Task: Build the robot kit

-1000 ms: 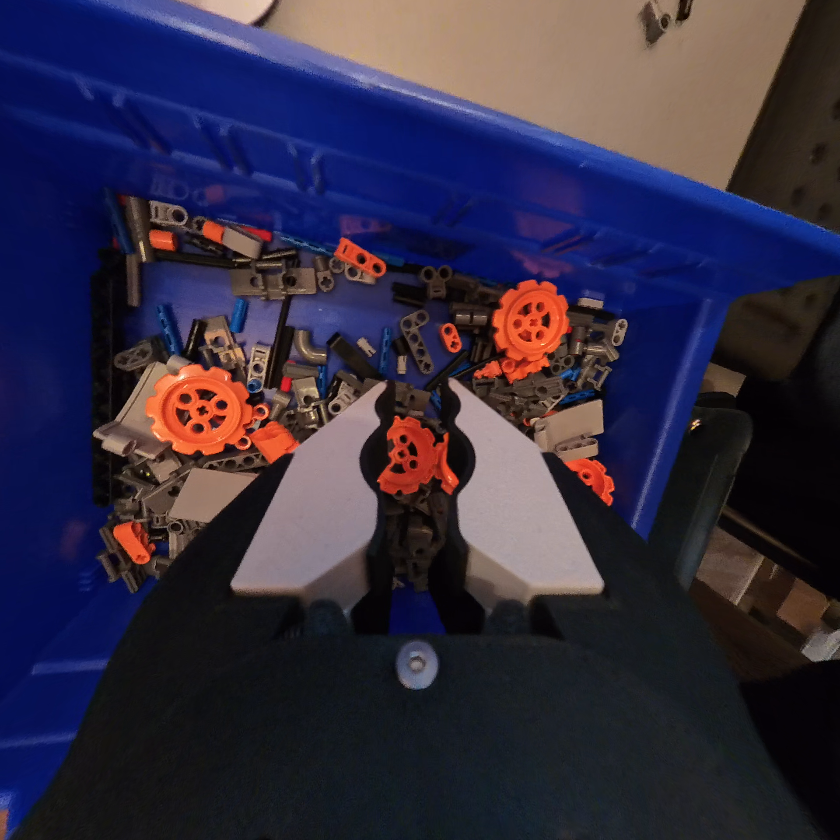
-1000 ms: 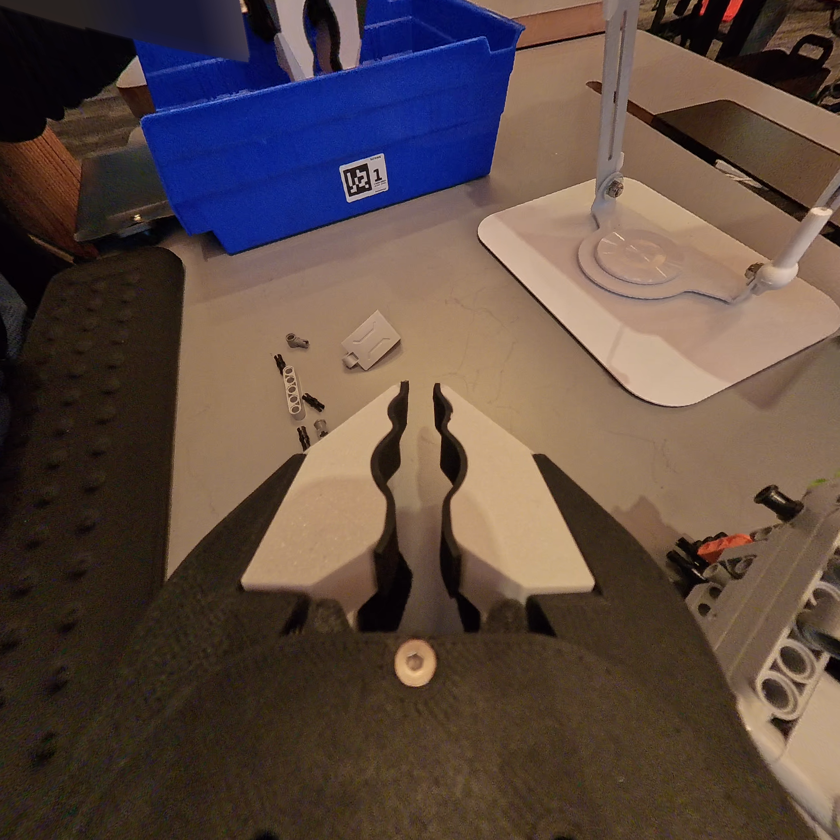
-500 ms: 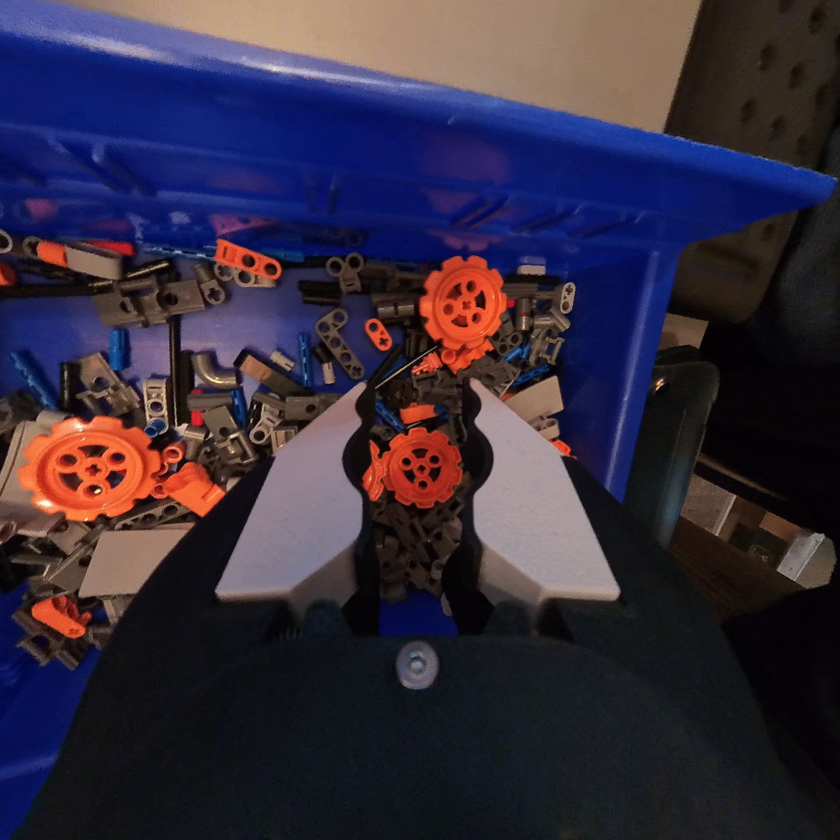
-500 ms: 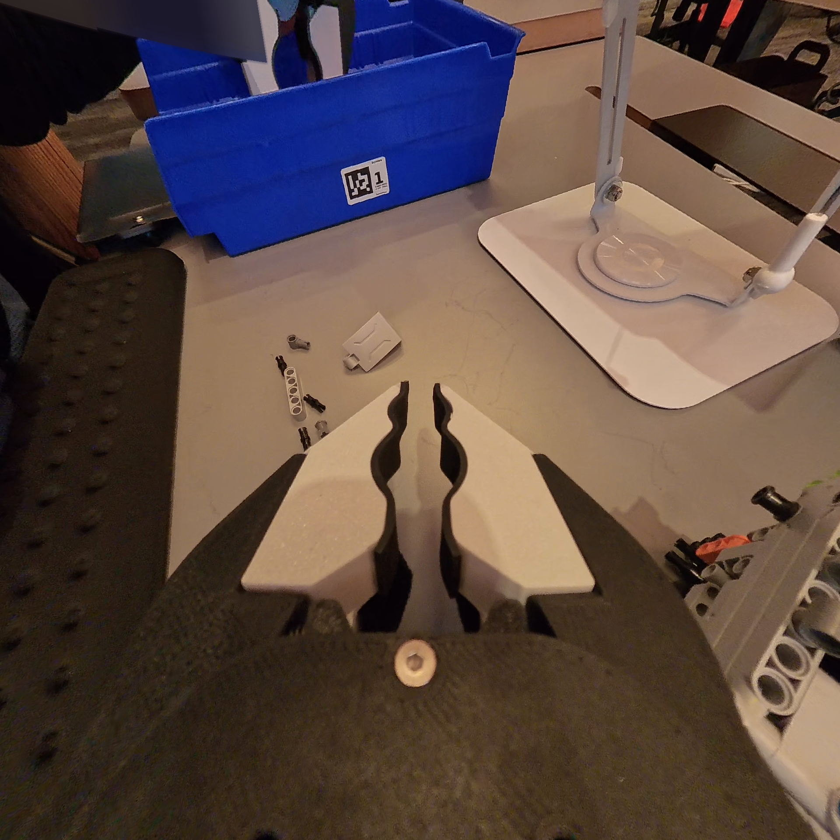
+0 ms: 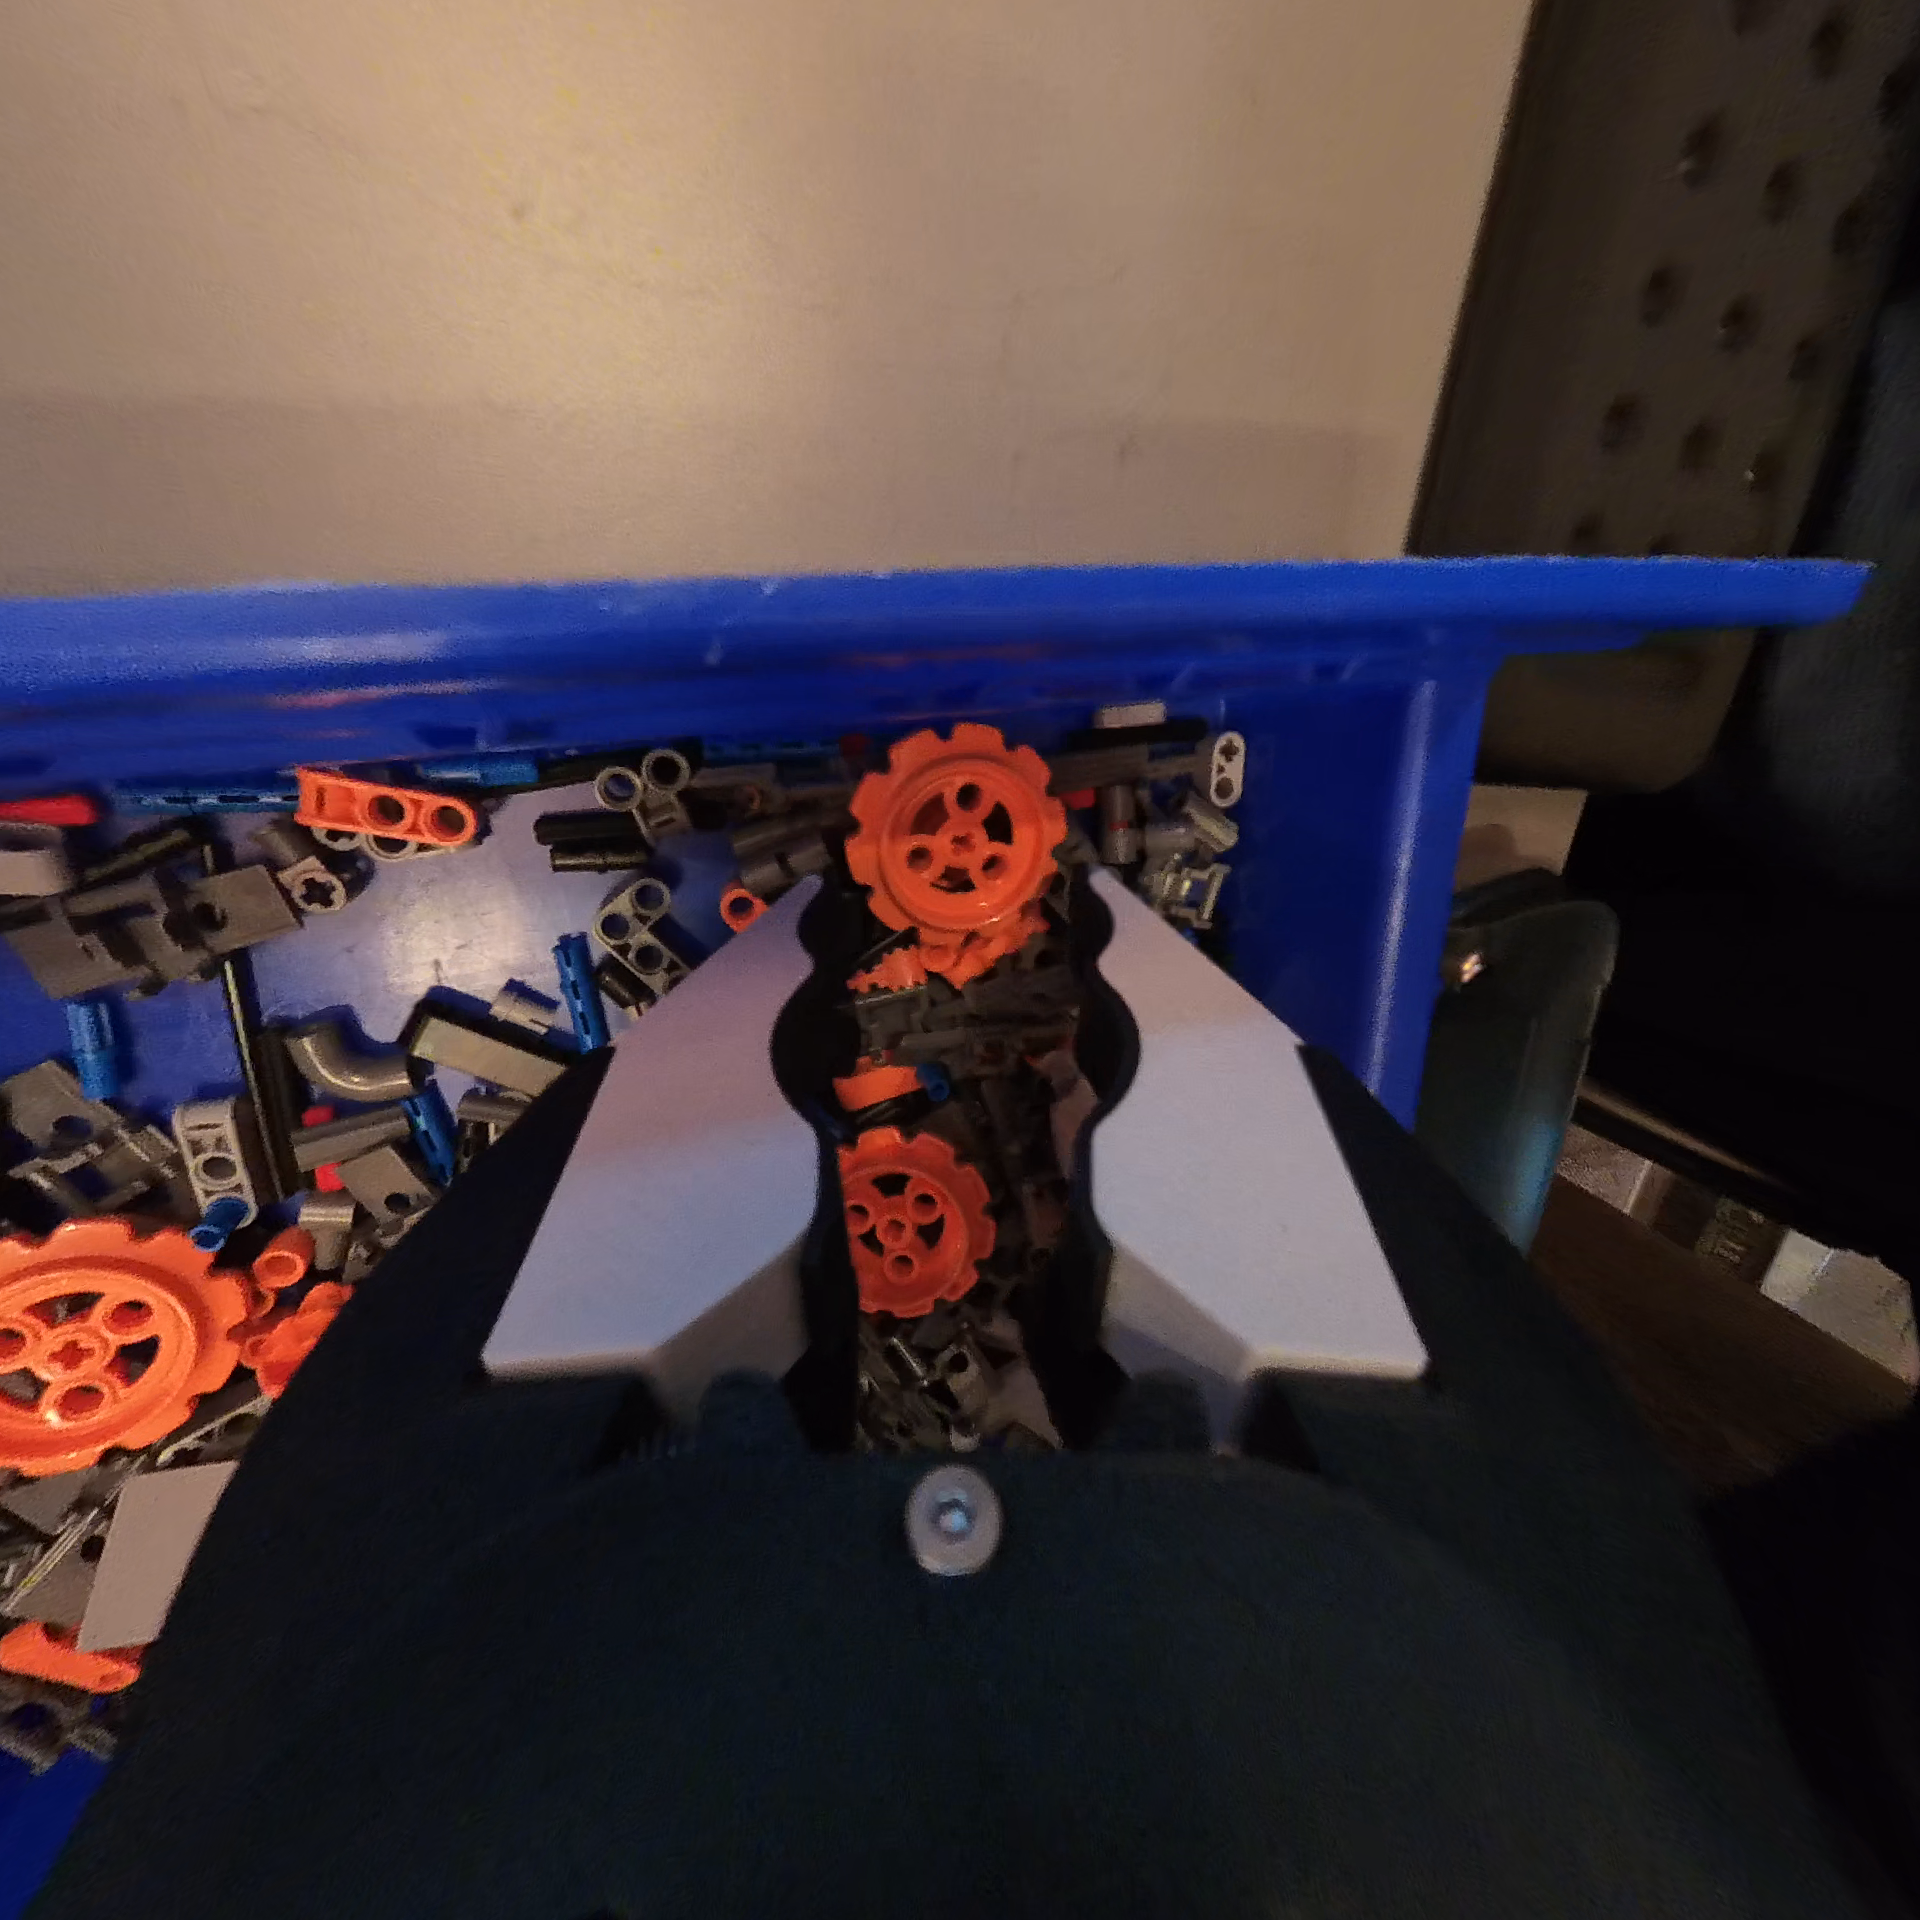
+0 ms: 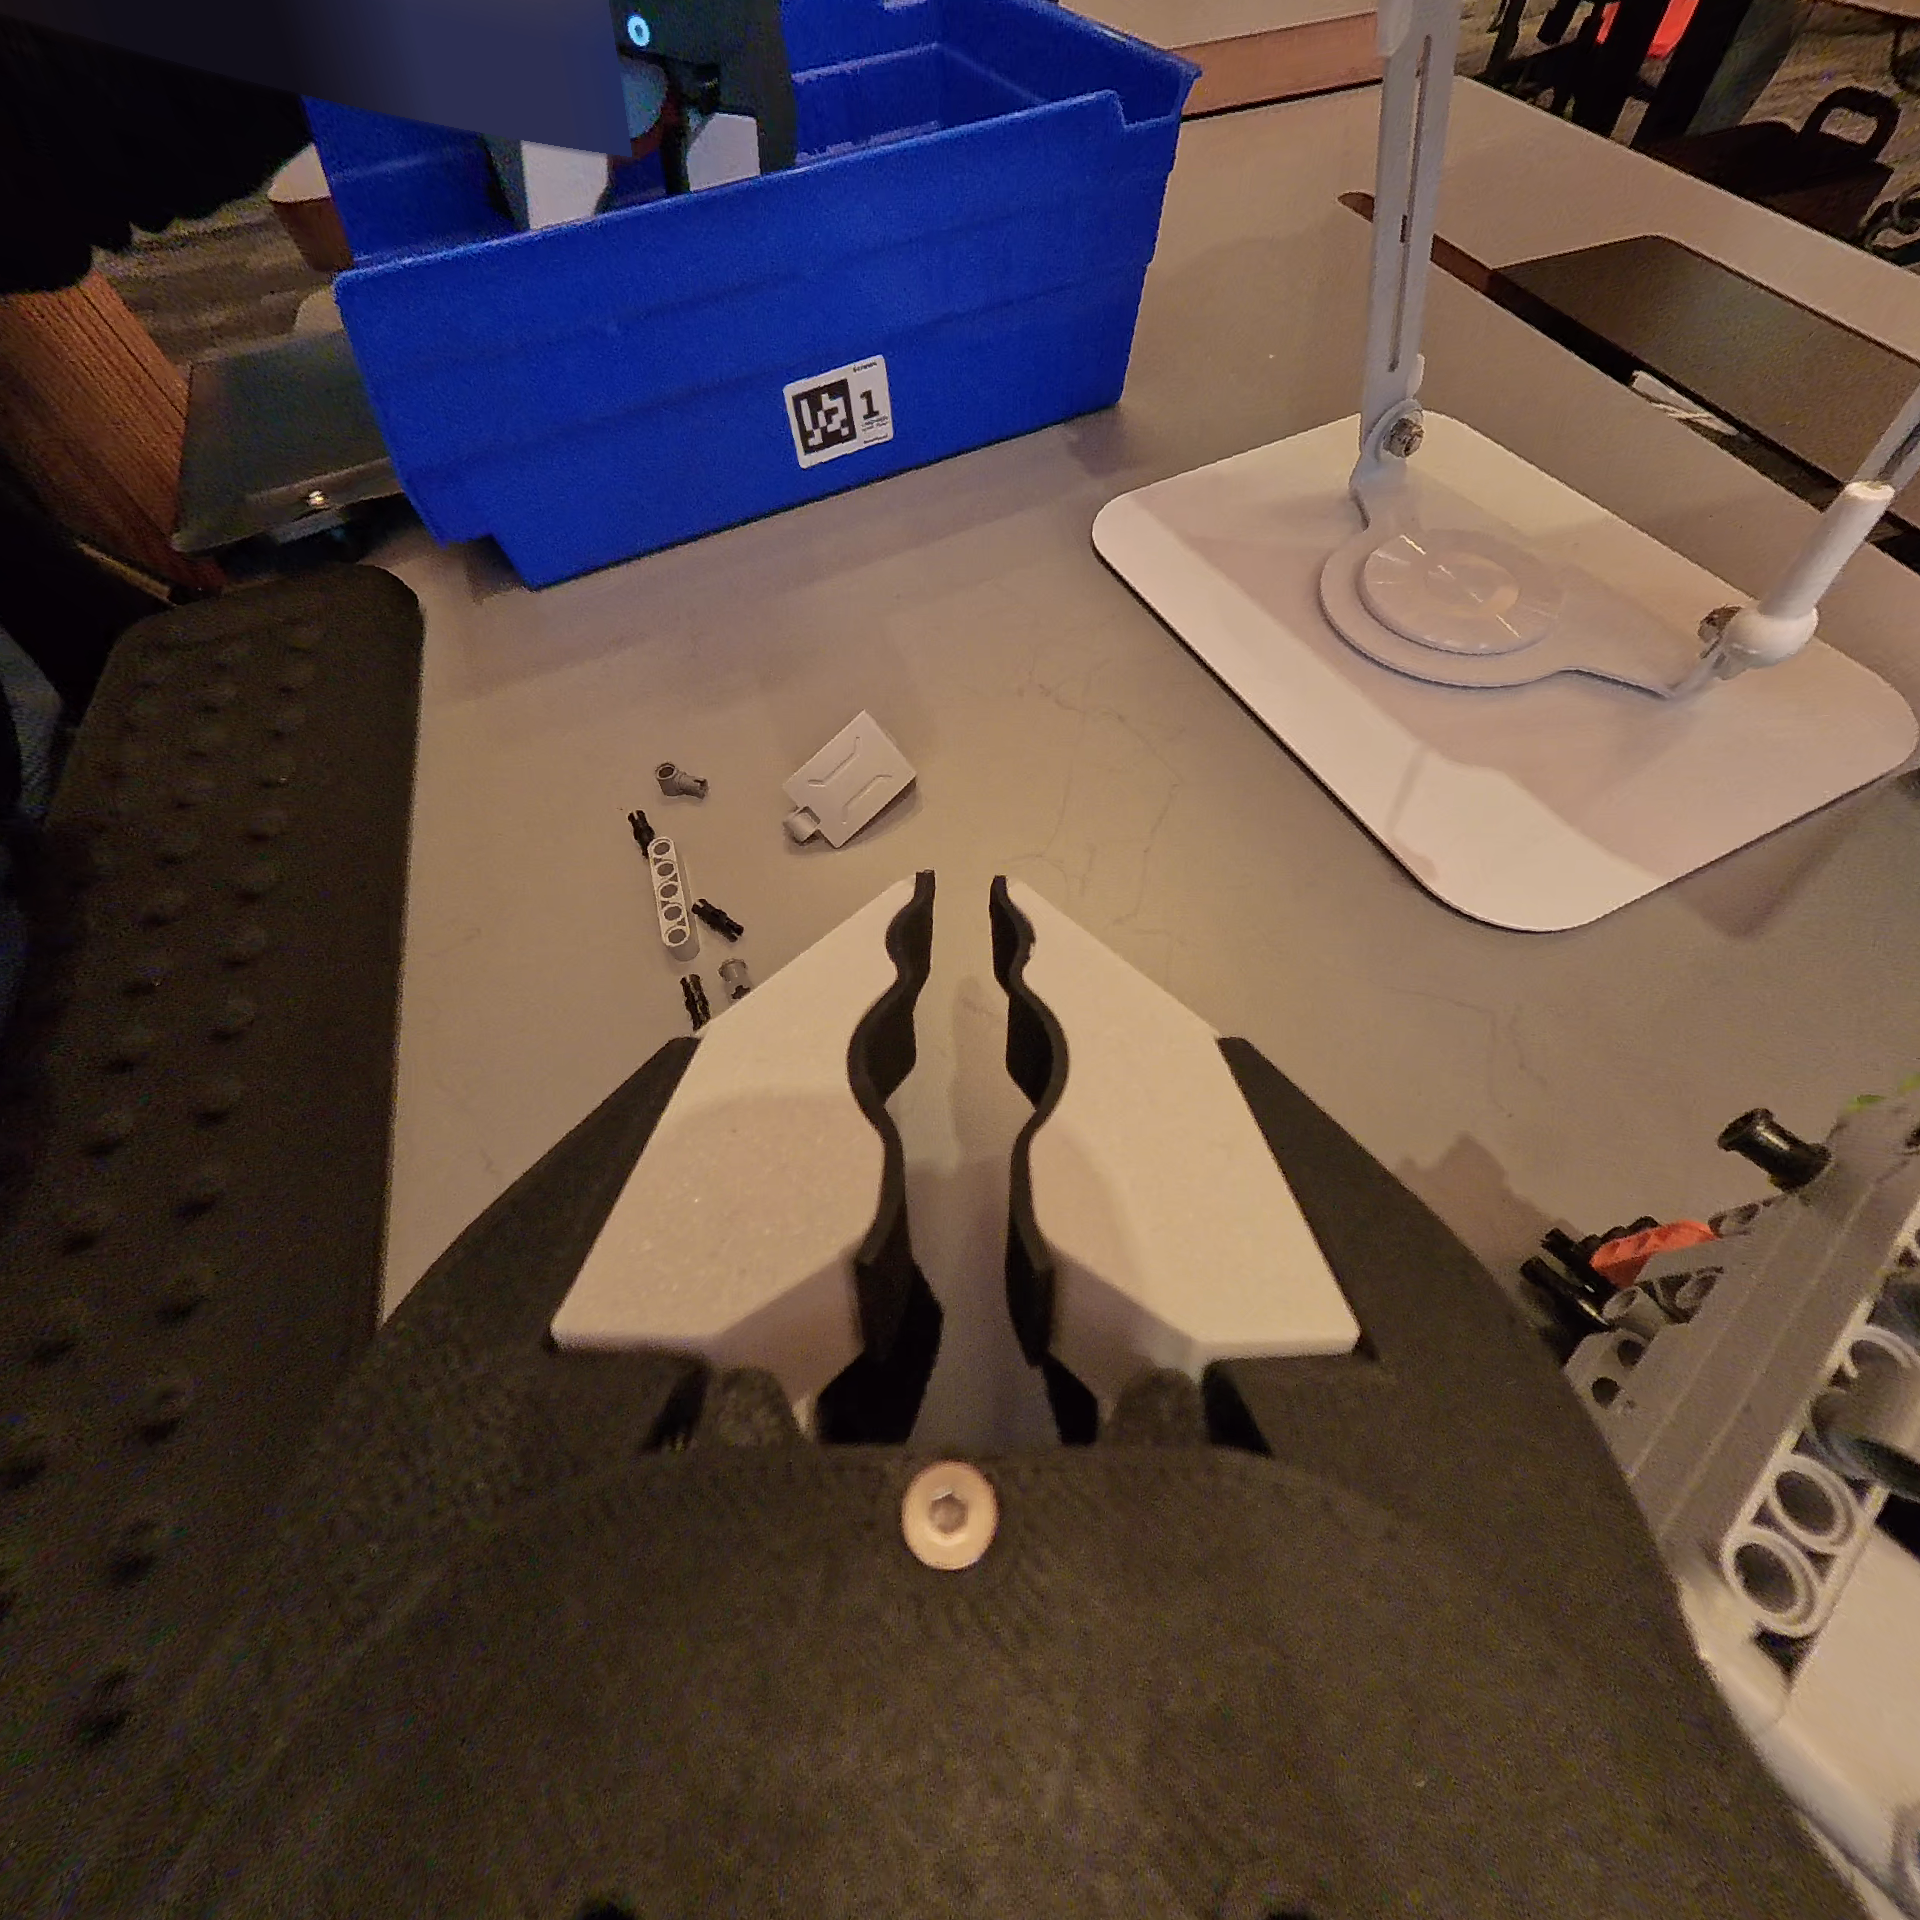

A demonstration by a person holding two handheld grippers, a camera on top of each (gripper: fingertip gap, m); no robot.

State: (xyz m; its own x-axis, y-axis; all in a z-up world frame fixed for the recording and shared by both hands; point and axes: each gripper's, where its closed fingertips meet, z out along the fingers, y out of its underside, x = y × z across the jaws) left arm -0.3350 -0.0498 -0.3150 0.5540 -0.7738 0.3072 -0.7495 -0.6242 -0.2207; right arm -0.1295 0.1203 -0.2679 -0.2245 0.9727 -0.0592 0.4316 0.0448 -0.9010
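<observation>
My left gripper is open inside a blue bin of loose building parts, low over the pile near the bin's far right corner. Its tips flank an orange gear wheel without gripping it. A smaller orange gear lies below, between the fingers. A larger one lies at the left. My right gripper hovers over the grey table, empty, with only a narrow gap between its jaws. In the right wrist view the left gripper reaches into the bin.
Near the right gripper's tips lie a grey panel, a white holed beam and small pins. A white stand base is at the right, a black studded mat at the left, and a partly built grey model at the lower right. The grippers' ends are close to 30 centimeters from one another.
My left gripper moved toward the bin's far right corner and its jaws opened wider, now around the far orange gear. The right gripper has not moved.
</observation>
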